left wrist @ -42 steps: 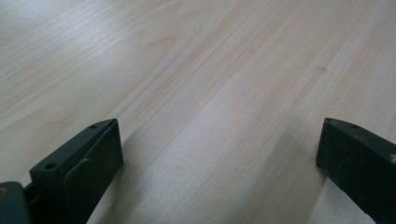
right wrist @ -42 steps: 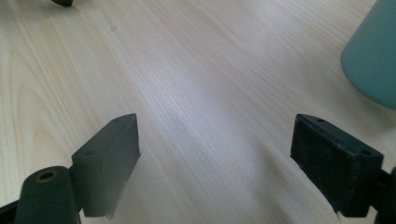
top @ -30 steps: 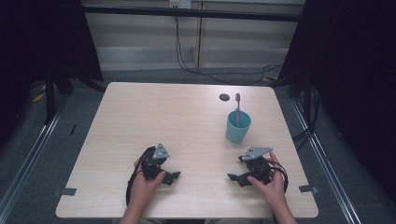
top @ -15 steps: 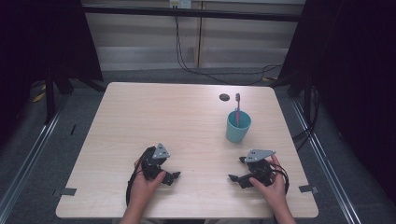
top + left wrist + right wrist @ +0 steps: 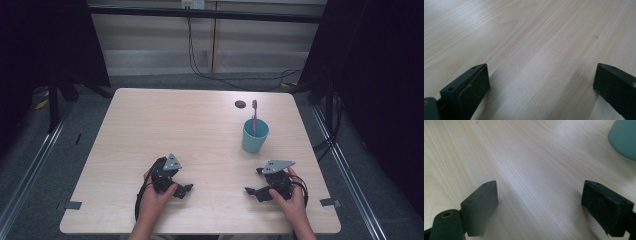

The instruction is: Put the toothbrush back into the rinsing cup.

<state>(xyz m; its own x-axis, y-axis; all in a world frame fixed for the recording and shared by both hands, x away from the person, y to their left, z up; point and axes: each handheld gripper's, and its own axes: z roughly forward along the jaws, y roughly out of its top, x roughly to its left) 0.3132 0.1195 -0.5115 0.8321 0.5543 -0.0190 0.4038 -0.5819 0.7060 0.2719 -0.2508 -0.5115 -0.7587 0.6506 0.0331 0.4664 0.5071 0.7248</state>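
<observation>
Fingers: left gripper (image 5: pixel 181 190) pads (image 5: pixel 471 85) stood wide apart, nothing betw. them, bare wood under; right gripper (image 5: pixel 254 192) pads (image 5: pixel 482 200) likewise wide, empty, low over the table (image 5: pixel 165 125).

Item 1: teal cup (image 5: pixel 254 136), upright, right half of table, toward the far side. Nearest to right gripper; its wall showed at upper right corner of right gripper view. Apart from both grippers, untouched.

Item 2: toothbrush (image 5: pixel 254 116), pink handle, standing in the cup, head up, leaning on the rim.

Item 3: small dark round spot (image 5: pixel 240 104), just beyond the cup, near far edge. Couldn't tell what it was.

Item 4: hands at near edge, grippers pointed inward at each other, well apart.

Risks (judgement): cup looked light and tall w/ brush raising its top weight; a sideways nudge from a jaw prob. tips it and spills the brush. Pinching the brush high up could lever the cup over. Grabbing the cup off-centre might let it slip or spin.

Room: wide bare wood left and centre, free for either gripper. Cup sat nearer the right edge than the centre; right edge and far edge both near enough that a shove that way could send it off. Approach from near/left side looked safest.
</observation>
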